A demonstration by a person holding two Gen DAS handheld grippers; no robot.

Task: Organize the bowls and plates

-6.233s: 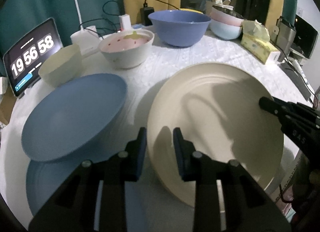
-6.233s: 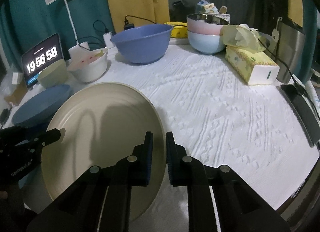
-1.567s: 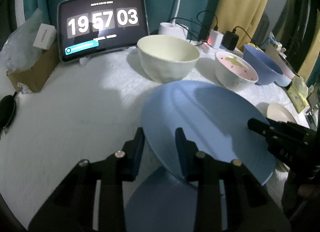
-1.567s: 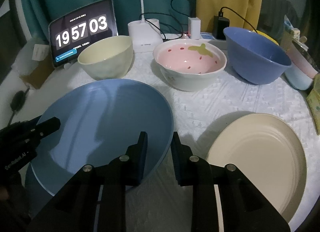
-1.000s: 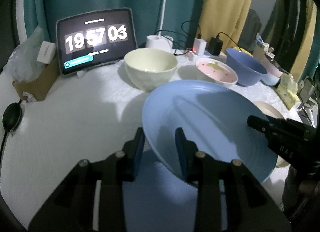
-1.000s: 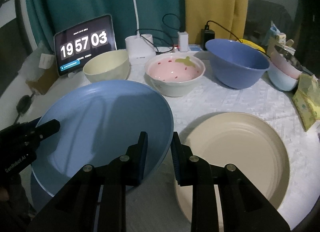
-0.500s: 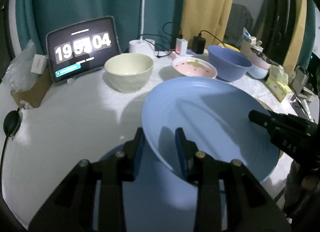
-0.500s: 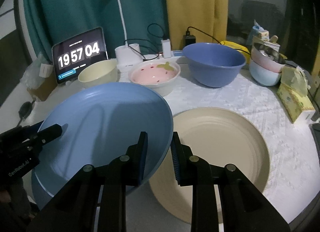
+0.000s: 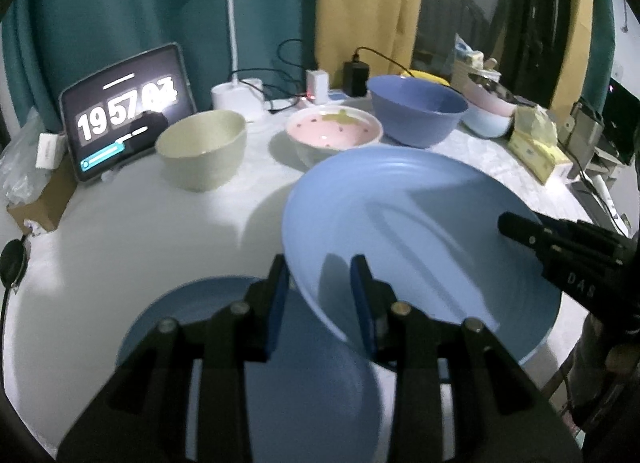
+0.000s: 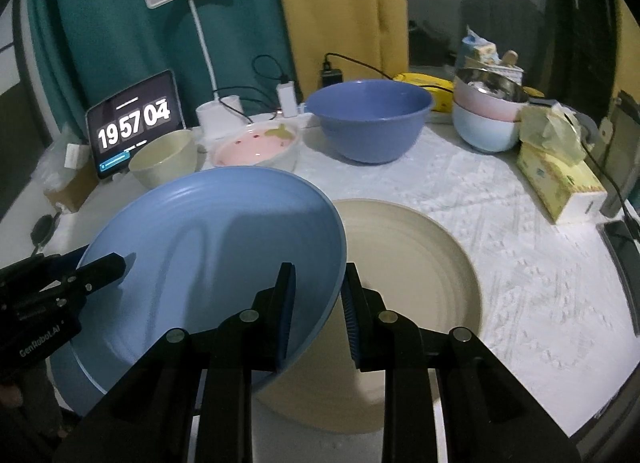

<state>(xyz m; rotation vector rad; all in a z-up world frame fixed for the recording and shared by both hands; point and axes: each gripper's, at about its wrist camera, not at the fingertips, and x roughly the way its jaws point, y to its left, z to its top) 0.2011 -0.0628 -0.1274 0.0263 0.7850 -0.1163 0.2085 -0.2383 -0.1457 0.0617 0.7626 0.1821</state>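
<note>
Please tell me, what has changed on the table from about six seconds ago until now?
Then both grippers held the cream plate; it now lies on the table. The left gripper and right gripper now grip the upper blue plate, lifted off the second blue plate and carried over the cream plate's edge. The bowls, tablet and lamp stayed in place.

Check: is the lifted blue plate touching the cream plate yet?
Apart. In the right wrist view the blue plate, pinched by both grippers, hangs tilted above the cream plate, overlapping its left edge.
</note>
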